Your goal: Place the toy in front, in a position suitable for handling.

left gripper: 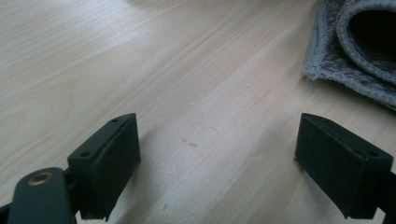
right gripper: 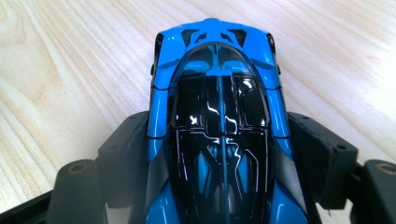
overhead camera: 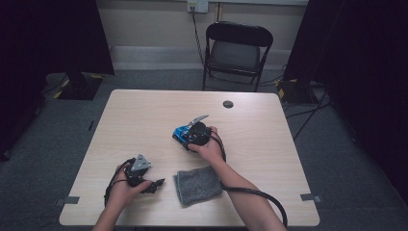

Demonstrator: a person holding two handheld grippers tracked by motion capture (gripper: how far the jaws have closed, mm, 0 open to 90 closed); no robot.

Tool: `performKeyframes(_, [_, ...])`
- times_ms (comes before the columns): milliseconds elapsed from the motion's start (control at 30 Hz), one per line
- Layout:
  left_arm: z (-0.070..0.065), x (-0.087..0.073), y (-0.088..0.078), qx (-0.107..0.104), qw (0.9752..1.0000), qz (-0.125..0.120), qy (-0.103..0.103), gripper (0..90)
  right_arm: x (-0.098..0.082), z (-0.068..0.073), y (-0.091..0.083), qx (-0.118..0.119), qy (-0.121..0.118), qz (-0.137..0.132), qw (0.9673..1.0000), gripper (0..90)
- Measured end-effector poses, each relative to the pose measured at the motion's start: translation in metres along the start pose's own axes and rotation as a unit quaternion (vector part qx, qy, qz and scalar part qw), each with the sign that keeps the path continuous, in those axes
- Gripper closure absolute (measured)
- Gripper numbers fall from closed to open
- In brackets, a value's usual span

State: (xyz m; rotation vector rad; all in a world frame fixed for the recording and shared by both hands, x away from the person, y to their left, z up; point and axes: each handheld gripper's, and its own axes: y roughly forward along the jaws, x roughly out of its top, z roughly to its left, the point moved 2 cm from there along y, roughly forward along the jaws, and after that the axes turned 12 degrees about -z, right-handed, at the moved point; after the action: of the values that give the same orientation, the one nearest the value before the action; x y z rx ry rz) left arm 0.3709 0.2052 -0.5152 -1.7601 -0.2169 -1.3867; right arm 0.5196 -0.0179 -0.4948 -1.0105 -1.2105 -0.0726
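Note:
A blue and black toy car [right gripper: 219,140] sits on the wooden table [overhead camera: 144,115], nose pointing away from my right gripper [right gripper: 215,128]. The black pads press against the car's two sides, so the gripper is shut on it. From the high view, the car [overhead camera: 182,134] lies near the table's middle, in front of the right gripper [overhead camera: 186,137]. A folded grey cloth [overhead camera: 198,185] lies near the front edge. My left gripper [overhead camera: 156,185] rests just left of the cloth, jaws wide apart over bare wood [left gripper: 217,140], open and holding nothing. The cloth's edge [left gripper: 355,42] shows at the upper right.
A black folding chair [overhead camera: 238,48] stands beyond the table's far edge. A dark round cable hole [overhead camera: 228,104] sits in the tabletop near the back. Dark curtains hang on both sides of the room. A black cable [overhead camera: 260,195] trails from the right gripper over the front edge.

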Motion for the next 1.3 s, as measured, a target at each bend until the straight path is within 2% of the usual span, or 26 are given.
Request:
performKeyframes(200, [0.0, 0.0, 0.0, 0.0, 1.0, 0.0, 0.0, 13.5, 0.0, -0.005, -0.005, 0.0, 0.003, 0.002, 1.0, 27.5])
performKeyframes(633, [0.0, 0.0, 0.0, 0.0, 1.0, 0.001, 0.0, 13.4, 0.006, -0.008, -0.014, 0.001, 0.013, -0.023, 0.9996, 27.5])
performKeyframes(833, [0.0, 0.0, 0.0, 0.0, 1.0, 0.001, 0.0, 13.4, 0.008, -0.014, -0.023, 0.001, 0.014, -0.03, 0.9994, 27.5])
performKeyframes(1300, [0.0, 0.0, 0.0, 0.0, 1.0, 0.001, 0.0, 13.4, -0.009, -0.037, -0.051, -0.006, 0.022, -0.035, 0.9991, 27.4])
